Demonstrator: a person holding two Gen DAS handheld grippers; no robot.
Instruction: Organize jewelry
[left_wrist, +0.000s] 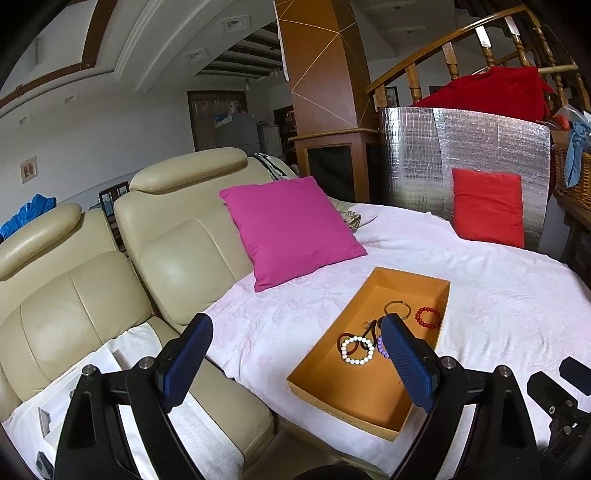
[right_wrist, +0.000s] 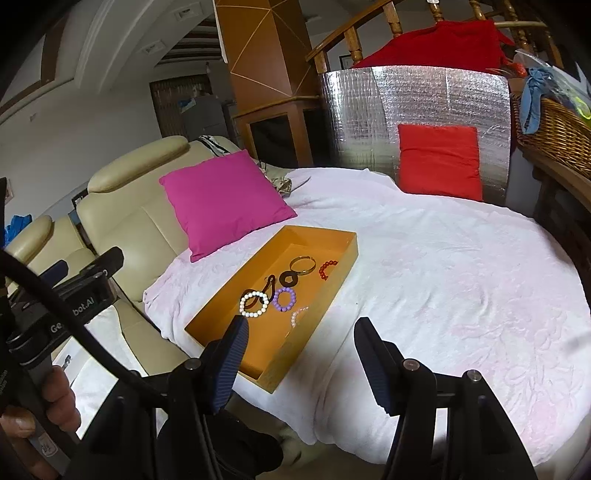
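Ribbed blue pads on the left tool (left_wrist: 295, 347) and right tool (right_wrist: 299, 347) stand spread, gripping nothing. Every visible piece lies in the rigid orange tray (right_wrist: 221, 317) on the plush white bed cover (right_wrist: 443, 258): glossy white bead bracelet (right_wrist: 254, 303), purple one (right_wrist: 284, 298), metal bangle (right_wrist: 303, 265). Judged near complete.

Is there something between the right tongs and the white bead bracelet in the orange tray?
Only the tray's own wall. The right tongs, open, hover over the near end of the orange tray. The white bead bracelet lies inside, over a dark band, beside the purple bracelet. From above, nothing visible covers it.
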